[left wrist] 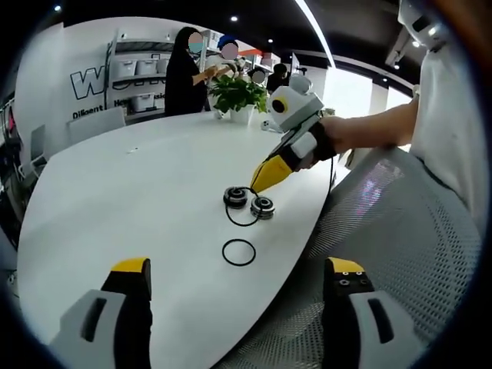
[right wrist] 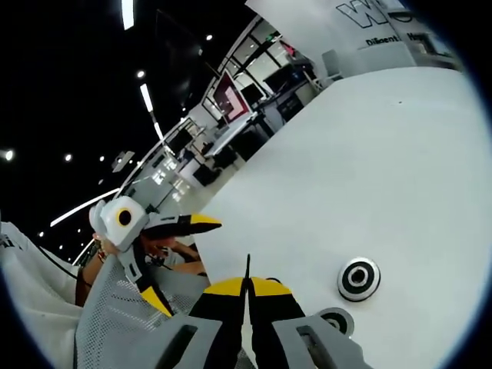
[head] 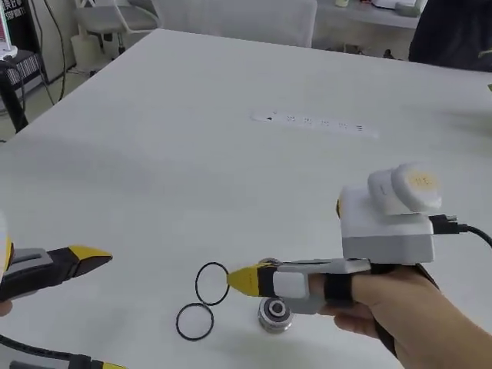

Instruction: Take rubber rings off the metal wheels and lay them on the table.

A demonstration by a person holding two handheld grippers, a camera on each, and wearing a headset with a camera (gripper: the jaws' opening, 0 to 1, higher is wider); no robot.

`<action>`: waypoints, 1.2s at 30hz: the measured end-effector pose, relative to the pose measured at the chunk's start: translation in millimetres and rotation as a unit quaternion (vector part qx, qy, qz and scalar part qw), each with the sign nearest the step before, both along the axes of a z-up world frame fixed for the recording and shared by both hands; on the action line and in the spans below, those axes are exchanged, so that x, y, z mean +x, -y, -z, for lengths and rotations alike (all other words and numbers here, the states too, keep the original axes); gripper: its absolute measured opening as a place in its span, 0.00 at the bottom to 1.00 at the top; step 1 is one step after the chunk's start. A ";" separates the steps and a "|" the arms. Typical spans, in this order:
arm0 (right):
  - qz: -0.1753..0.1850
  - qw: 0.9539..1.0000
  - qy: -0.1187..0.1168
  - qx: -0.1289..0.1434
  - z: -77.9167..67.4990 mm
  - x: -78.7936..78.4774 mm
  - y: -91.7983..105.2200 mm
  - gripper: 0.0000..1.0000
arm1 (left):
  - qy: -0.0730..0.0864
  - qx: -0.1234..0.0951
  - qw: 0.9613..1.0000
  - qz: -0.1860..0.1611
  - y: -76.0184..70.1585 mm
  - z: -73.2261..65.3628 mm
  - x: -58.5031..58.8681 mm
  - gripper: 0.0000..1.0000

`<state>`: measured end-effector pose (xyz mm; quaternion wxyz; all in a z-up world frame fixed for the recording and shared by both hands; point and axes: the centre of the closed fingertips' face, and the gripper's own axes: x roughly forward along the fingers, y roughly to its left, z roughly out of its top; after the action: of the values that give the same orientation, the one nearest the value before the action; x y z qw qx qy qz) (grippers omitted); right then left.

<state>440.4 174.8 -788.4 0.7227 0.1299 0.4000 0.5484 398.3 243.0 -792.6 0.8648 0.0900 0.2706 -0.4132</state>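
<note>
My right gripper (head: 244, 280) is shut on the edge of a thin black rubber ring (head: 212, 283), low over the white table (head: 192, 154). In the right gripper view the ring (right wrist: 247, 269) shows as a dark line between the shut jaws. A second ring (head: 194, 321) lies flat on the table just in front of it. One metal wheel (head: 274, 314) sits under the gripper; in the left gripper view two wheels (left wrist: 236, 197) (left wrist: 262, 207) stand side by side. My left gripper (head: 96, 311) is open and holds nothing, off to the left, apart from everything.
A white power strip (head: 315, 123) lies mid-table, farther back. Chairs stand beyond the far edge (head: 115, 23). A potted plant (left wrist: 237, 92) sits at the table's far end, with people standing behind it. The table edge runs close to me.
</note>
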 end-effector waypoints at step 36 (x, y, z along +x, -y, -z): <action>-0.026 0.999 0.012 -0.029 44.5 -20.6 -13.5 0.00 | -0.017 0.001 1.000 -0.003 1.8 4.9 -2.4 0.86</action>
<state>419.8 188.4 -832.9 0.7166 0.0915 0.4103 0.5566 395.9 241.1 -797.5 0.8613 0.0834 0.2860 -0.4116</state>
